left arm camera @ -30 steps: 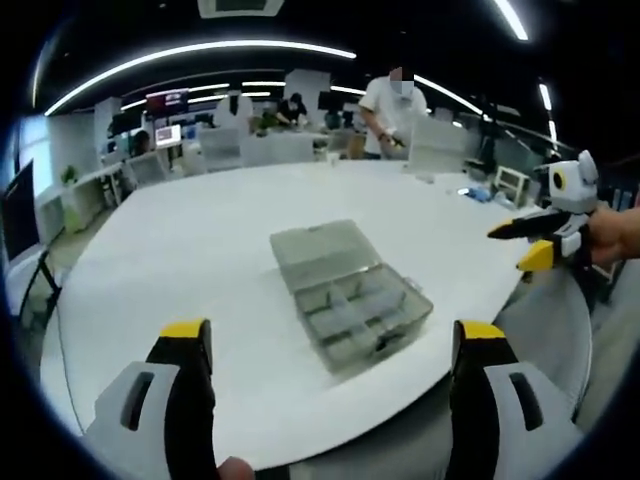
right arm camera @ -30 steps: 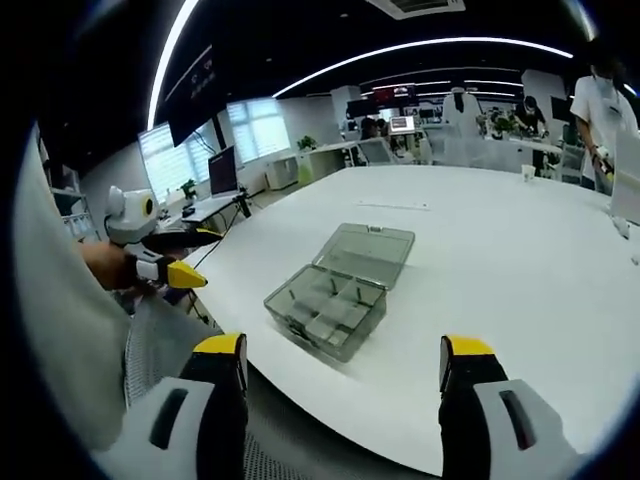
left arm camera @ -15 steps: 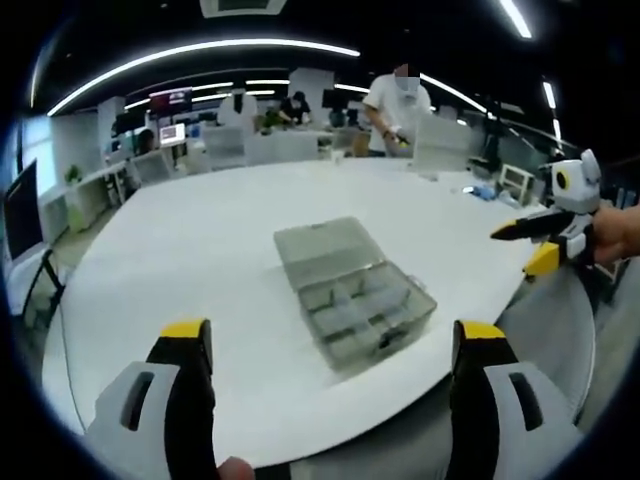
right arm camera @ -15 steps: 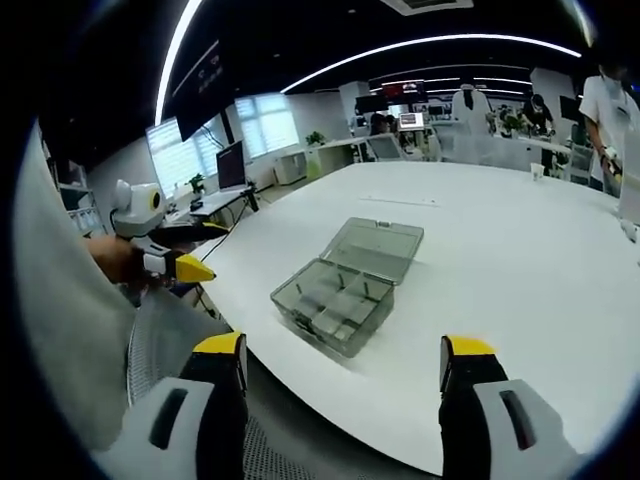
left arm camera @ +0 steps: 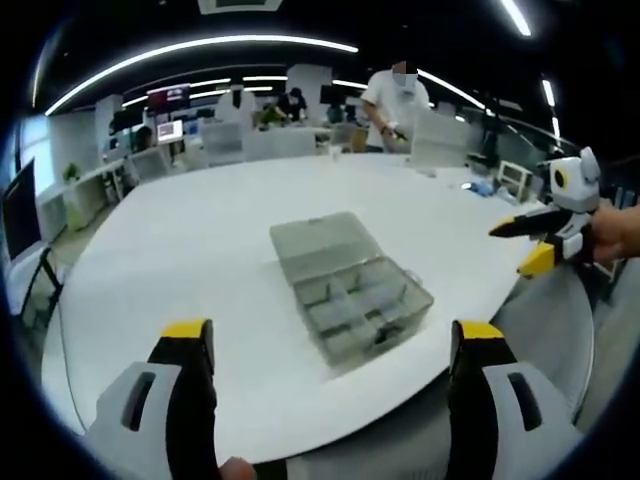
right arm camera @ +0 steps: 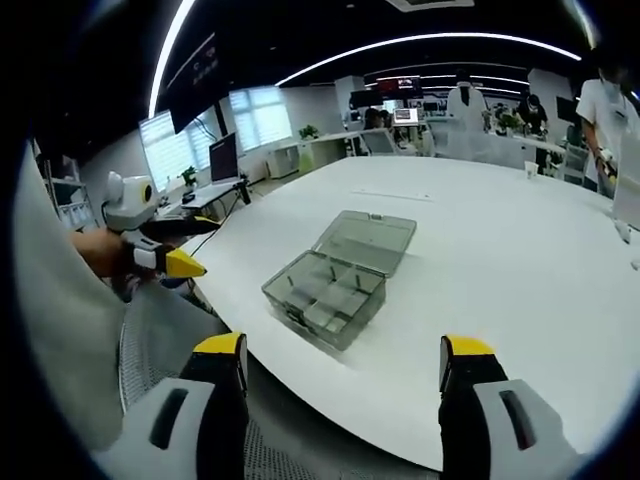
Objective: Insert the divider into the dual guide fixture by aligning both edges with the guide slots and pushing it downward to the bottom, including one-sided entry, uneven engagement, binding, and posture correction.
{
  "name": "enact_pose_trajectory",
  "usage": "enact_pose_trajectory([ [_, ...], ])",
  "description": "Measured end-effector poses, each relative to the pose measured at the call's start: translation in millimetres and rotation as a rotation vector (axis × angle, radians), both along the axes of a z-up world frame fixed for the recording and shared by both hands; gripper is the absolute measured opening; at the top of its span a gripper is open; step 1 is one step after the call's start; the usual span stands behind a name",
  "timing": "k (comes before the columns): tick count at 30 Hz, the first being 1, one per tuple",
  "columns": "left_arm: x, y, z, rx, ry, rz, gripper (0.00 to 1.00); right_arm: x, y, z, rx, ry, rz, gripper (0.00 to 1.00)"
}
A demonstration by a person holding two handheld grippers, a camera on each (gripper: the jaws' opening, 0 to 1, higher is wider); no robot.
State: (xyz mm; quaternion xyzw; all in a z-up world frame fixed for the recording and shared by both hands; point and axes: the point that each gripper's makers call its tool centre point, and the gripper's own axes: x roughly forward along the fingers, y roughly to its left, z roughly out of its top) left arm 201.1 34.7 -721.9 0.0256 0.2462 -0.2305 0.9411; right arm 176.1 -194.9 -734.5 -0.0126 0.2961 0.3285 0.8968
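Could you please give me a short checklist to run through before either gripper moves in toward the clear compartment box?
1. Box lid open: ok. The compartment box lies on the white table with its lid folded back flat.
2. Left gripper free: ok, jaws wide apart, nothing between them.
3. Right gripper free: ok, jaws wide apart and empty.
4. Grippers clear of the box: ok, both are held back off the table edge.
5. Divider to be inserted located: cannot tell. Upright partitions show inside the box; a loose one cannot be made out.
6. Guide slots visible: cannot tell, too small from here.
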Motion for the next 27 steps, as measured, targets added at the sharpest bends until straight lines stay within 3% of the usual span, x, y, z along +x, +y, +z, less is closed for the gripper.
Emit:
enact_pose_trajectory([
  [27,-7.9,-3.3,-6.6,-0.015,0.029,-0.028,0.95,3.3,-7.0,-5.0,-0.013,0.021,-0.049,0.76],
])
